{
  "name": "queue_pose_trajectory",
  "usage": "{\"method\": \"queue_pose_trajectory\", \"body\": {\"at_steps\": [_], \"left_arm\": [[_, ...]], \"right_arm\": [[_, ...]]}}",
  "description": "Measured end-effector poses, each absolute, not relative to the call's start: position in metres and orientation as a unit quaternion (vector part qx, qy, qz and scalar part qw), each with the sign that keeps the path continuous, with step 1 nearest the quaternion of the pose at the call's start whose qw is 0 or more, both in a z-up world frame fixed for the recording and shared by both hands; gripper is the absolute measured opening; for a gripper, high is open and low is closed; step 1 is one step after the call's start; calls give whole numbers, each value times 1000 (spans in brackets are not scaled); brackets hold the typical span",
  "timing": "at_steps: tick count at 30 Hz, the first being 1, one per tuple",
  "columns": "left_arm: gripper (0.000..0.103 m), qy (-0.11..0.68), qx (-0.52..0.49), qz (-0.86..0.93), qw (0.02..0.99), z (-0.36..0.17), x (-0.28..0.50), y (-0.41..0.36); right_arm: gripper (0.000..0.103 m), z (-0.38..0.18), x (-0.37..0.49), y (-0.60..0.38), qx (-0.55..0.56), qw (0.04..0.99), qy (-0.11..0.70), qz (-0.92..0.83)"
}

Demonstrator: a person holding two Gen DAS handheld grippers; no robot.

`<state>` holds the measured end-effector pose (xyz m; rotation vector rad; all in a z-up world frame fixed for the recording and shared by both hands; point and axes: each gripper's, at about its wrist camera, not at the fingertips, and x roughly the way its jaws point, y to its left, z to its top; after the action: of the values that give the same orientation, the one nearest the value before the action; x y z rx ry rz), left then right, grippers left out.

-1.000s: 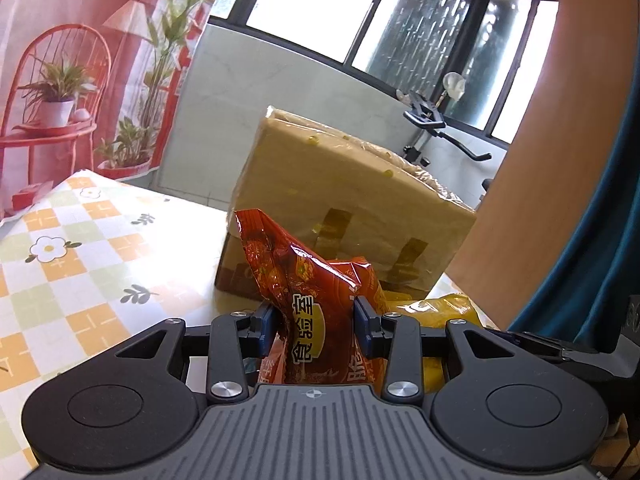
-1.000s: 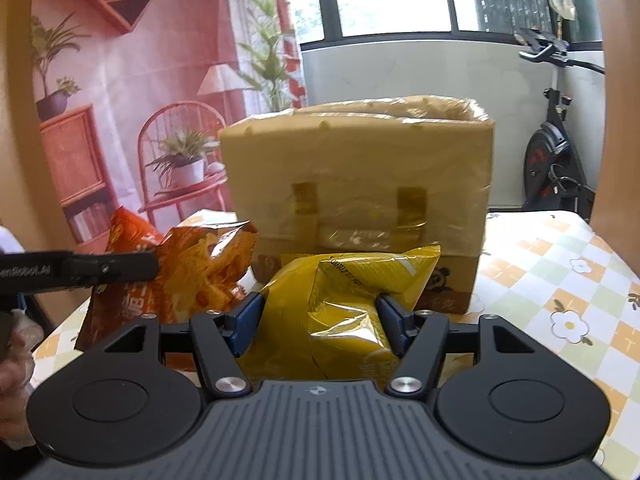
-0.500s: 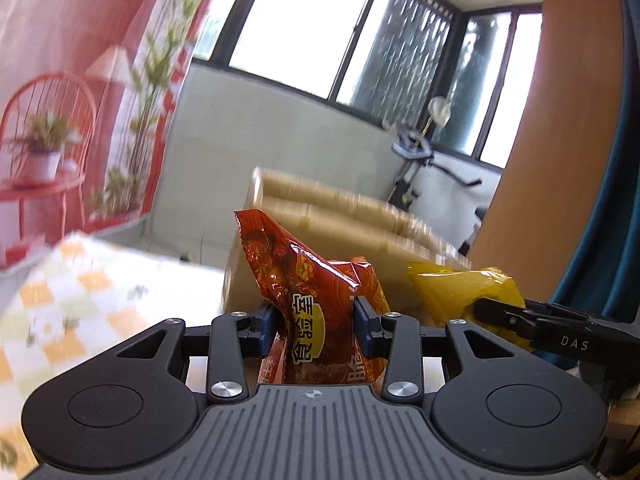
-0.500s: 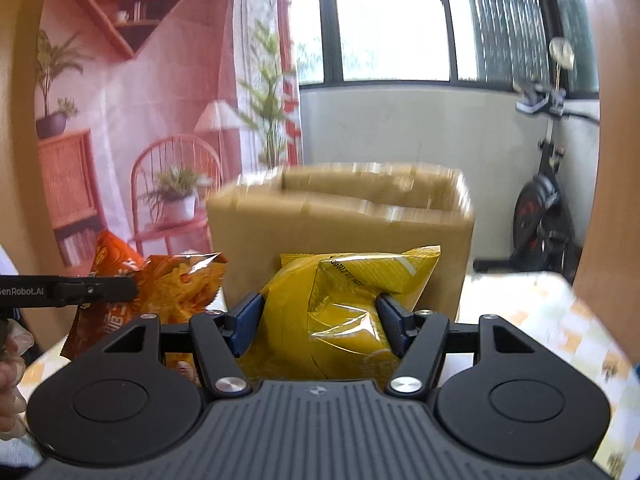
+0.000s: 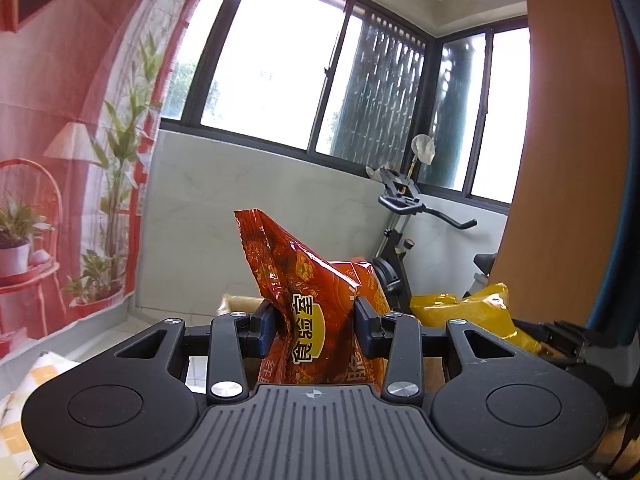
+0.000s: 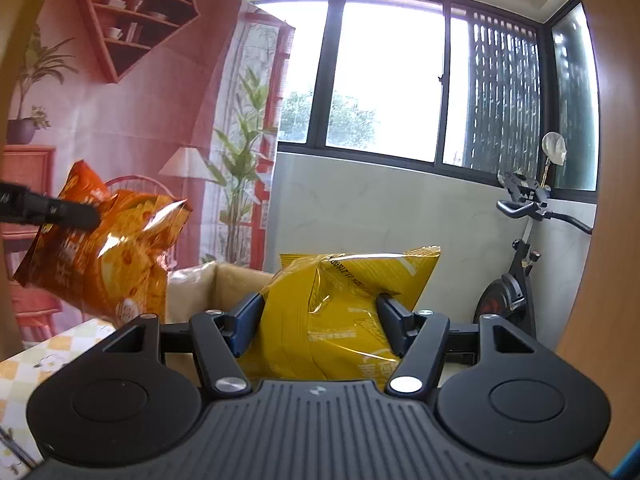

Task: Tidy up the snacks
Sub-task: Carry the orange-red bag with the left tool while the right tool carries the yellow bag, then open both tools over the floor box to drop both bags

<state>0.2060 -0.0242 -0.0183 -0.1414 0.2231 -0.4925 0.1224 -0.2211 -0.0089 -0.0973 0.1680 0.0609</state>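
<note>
My left gripper (image 5: pixel 316 330) is shut on a red-orange snack bag (image 5: pixel 316 280) and holds it high, above the rim of the open cardboard box (image 5: pixel 240 304). The same bag (image 6: pixel 104 248) shows at the left of the right wrist view. My right gripper (image 6: pixel 320 320) is shut on a yellow snack bag (image 6: pixel 344 300), also held up above the cardboard box (image 6: pixel 212 284). The yellow bag (image 5: pixel 468 312) shows to the right in the left wrist view. The box's inside is hidden.
A checked tablecloth covers the table (image 6: pixel 36 364) at lower left. An exercise bike (image 6: pixel 516 272) stands by the white wall under the windows. A wooden panel (image 5: pixel 560 160) rises on the right. A printed backdrop (image 6: pixel 120 120) hangs at the left.
Both grippers have risen with their bags. The cardboard box has dropped from filling the middle of both views to just its top rim showing low down.
</note>
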Motion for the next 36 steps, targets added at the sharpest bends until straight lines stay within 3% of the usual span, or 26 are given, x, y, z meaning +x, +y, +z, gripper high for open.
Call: {"method": "queue_pose_trajectory", "body": {"at_steps": [18,20,22,23,25,28,36], "left_arm": [[43,170,-22,-232,958,-44,268,-61],[48,177,-11,-233,956,-45,271,-63],[71,187,-7,-234,954,-46,272,-63],[74,188,-6,-232,954,-47,272,-62],[75,185,-1,-222,957,-46,271,-59],[75,191,-4,-218,957,-45,268,-54],[75,189,7,-213,959,-41,239,-40]], "right_arm": [[65,-50,206,-243,38,991,127,31],[65,-55,208,-243,42,990,133,33],[66,-57,209,-243,43,989,140,37],[67,-58,209,-244,42,988,144,37],[68,-59,210,-246,43,987,151,35],[79,-59,206,-249,51,986,156,30],[80,-54,179,-249,63,986,154,27]]}}
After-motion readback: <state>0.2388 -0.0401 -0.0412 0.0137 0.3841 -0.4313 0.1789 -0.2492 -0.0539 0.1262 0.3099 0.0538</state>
